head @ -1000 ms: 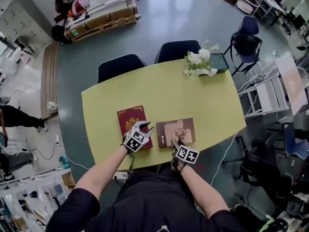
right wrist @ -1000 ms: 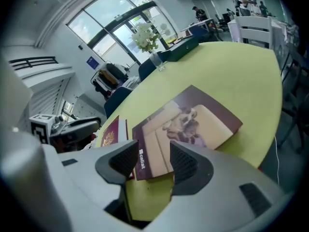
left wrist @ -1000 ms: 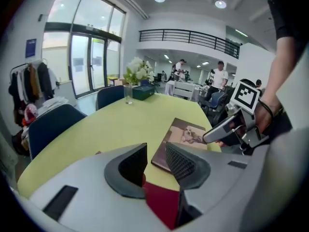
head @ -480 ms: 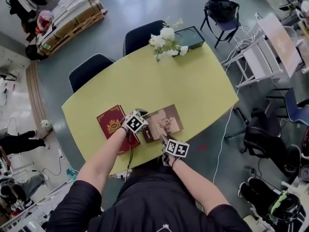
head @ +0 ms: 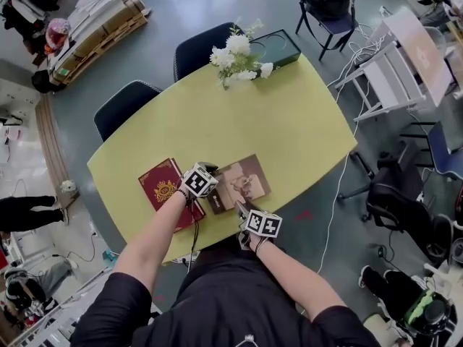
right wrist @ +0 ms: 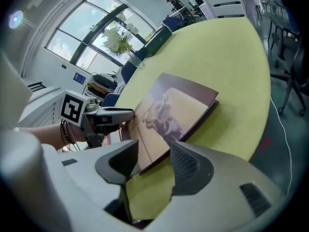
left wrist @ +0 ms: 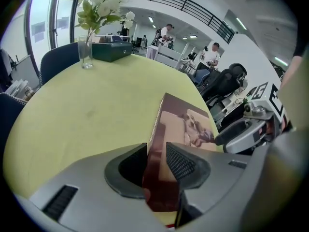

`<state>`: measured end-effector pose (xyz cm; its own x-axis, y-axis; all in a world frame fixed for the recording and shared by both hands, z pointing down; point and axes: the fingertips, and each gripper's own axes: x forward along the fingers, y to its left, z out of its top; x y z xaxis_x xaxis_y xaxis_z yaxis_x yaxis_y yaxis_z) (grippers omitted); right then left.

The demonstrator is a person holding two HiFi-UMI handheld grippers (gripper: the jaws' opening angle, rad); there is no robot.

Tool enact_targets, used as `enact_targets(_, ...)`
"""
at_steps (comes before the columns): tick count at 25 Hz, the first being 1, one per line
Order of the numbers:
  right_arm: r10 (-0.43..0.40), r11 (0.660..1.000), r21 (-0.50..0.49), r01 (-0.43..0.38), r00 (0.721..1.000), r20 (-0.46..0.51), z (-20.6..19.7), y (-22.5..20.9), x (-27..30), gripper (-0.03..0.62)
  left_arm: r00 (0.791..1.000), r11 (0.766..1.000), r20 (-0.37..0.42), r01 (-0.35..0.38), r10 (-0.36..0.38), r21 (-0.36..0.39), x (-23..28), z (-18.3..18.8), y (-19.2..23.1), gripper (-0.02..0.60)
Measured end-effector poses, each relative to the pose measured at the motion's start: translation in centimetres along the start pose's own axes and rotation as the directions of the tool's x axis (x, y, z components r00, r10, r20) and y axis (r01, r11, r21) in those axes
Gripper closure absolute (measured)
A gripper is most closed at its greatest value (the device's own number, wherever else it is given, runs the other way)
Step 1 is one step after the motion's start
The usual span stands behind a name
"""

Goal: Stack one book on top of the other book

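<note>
So both books are flat on the yellow tabletop [head: 282, 121], near the person's edge. The brown book [head: 242, 181] is the one with a picture on its cover, and the red book [head: 160, 190] sits just to its left. The left tongs' marker cube covers the strip between them, so I can't tell if they touch.

The left tongs [left wrist: 155, 162] are angled down at the brown book's left side. A near corner and the dark spine sit right between the jaws. The jaws stand fairly wide, and the book fills most of that gap. One pad [left wrist: 181, 162] sits over the cover side and the other is by the spine. To me it looks like they're straddling the book rather than squeezing it, but it's tight enough in that view that I wouldn't swear to it.

The right tongs [right wrist: 153, 159] come in from the book's near edge, low over the tabletop. The jaws are clearly apart with nothing clamped. The book's near corner pokes in between them, with bare yellow showing between that corner and the right pad [right wrist: 186, 166].

The flowers [head: 235, 53] are way off at the far end of the tabletop.
</note>
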<state>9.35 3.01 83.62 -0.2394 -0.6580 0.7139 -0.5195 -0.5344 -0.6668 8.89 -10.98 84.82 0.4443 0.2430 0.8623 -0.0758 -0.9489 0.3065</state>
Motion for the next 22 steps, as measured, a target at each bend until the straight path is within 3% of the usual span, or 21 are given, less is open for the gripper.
enact_targets(6, -0.062, 0.997, -0.040, 0.062, 0.998, -0.009, 0.0, -0.4, 0.0, 0.405, 1.000, 1.000, 0.001, -0.014, 0.014, -0.004, 0.0, 0.1, -0.1, 0.453)
enact_targets(11, -0.049, 0.996, 0.072, 0.047, 0.998, 0.027, 0.2, -0.1, -0.2, 0.402, 1.000, 1.000, -0.004, -0.014, 0.014, -0.011, 0.0, -0.1, -0.1, 0.453)
enact_targets(17, -0.106, 0.979, 0.177, 0.101, 0.994, 0.016, -0.4, -1.8, -0.1, 0.393, 1.000, 1.000, -0.022, -0.010, 0.010, 0.009, 0.1, 0.0, -0.2, 0.453)
enact_targets(22, -0.121, 0.977, 0.176, 0.118, 0.993, 0.007, 0.4, -2.0, 1.0, 0.393, 0.999, 1.000, -0.027, 0.016, -0.016, 0.005, 0.2, 0.1, 0.0, 0.453)
